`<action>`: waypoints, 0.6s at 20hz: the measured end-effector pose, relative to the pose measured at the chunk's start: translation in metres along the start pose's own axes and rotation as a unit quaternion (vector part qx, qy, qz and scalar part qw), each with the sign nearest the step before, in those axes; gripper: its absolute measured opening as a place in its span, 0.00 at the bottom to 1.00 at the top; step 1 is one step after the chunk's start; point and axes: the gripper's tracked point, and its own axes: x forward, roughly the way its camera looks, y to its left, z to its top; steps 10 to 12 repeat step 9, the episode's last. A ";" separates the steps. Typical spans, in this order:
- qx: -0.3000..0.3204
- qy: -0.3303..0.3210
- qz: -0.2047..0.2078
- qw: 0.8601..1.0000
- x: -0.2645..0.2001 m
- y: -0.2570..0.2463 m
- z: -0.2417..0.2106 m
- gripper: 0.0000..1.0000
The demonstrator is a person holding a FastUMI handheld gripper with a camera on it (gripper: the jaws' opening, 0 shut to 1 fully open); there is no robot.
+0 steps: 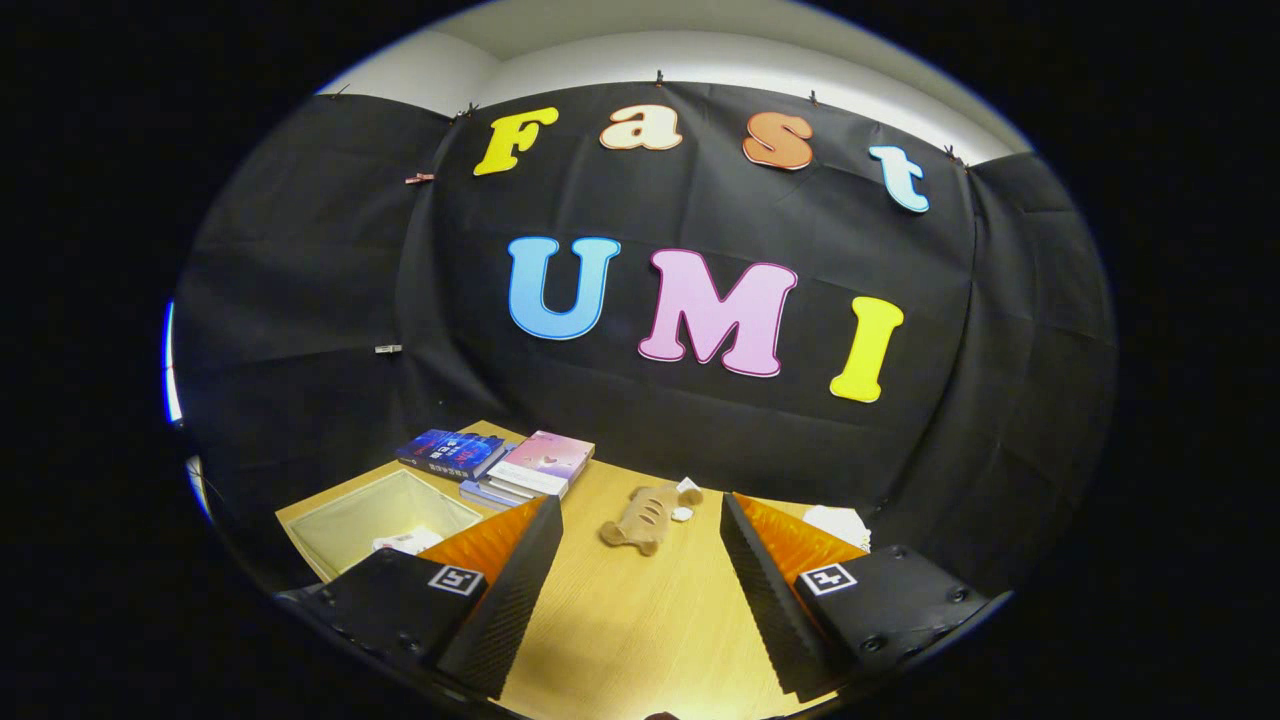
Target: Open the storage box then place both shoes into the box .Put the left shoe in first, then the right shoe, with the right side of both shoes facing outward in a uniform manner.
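Pale wood makes up the desk point(640, 620), which carries everything here, and most of its near part lies bare between the fingers. At its far left corner sits the box point(385, 520), a clear shallow tub; whether a lid covers it I cannot tell, and something white shows at its near end, too blurred to name. Beside it, along the far edge, lies a stack of books point(500, 462), likely parked there out of the working space. Near the middle of the far edge lies a tan shoe point(640, 515), with small white bits just beyond it. A white thing point(838, 522) peeks out at the far right behind the right finger; it may be the second shoe, but I cannot say. The gripper point(640, 600) hangs above the near edge, fingers spread wide with nothing between them, aimed toward the shoe.
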 end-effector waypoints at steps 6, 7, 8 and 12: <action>0.016 -0.007 0.012 1.000 0.003 -0.021 -0.004 0.98; 0.018 -0.005 0.014 1.000 0.005 -0.023 -0.006 0.98; 0.020 -0.002 0.016 1.000 0.007 -0.026 -0.008 0.98; 0.022 -0.001 0.020 1.000 0.008 -0.027 -0.008 0.98</action>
